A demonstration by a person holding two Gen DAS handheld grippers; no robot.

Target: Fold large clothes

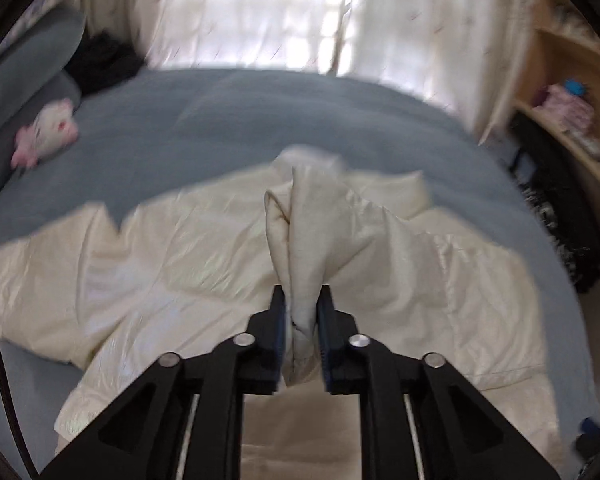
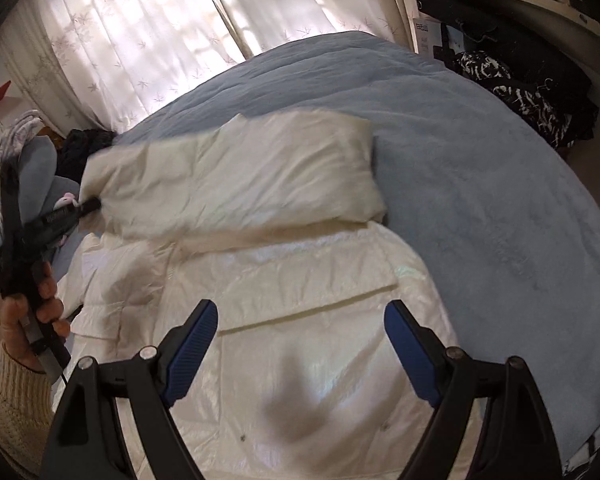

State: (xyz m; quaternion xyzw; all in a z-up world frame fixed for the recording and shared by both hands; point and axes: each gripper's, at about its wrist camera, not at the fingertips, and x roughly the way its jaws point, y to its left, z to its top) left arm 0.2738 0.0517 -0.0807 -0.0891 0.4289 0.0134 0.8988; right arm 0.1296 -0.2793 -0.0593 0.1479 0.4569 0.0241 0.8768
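The blue bed [image 2: 480,152] stretches ahead of both my tongs, the cream jacket [image 2: 300,272] spread on it beneath them. Only my right view shows the sleeve [image 2: 236,176] lifted sideways by my left tongs [image 1: 302,312], which pinch its bunched end. My right tongs [image 2: 300,344] hang spread above the jacket's body.

Right hand-held gripper [image 2: 300,354] gapes above cream jacket [image 2: 284,272]; left hand-held gripper [image 2: 94,203] lifts its sleeve [image 2: 236,176]

Cream glossy jacket [image 2: 284,264]; grey-blue bedspread [image 2: 480,168]; white curtain [image 2: 148,32], pale star print.
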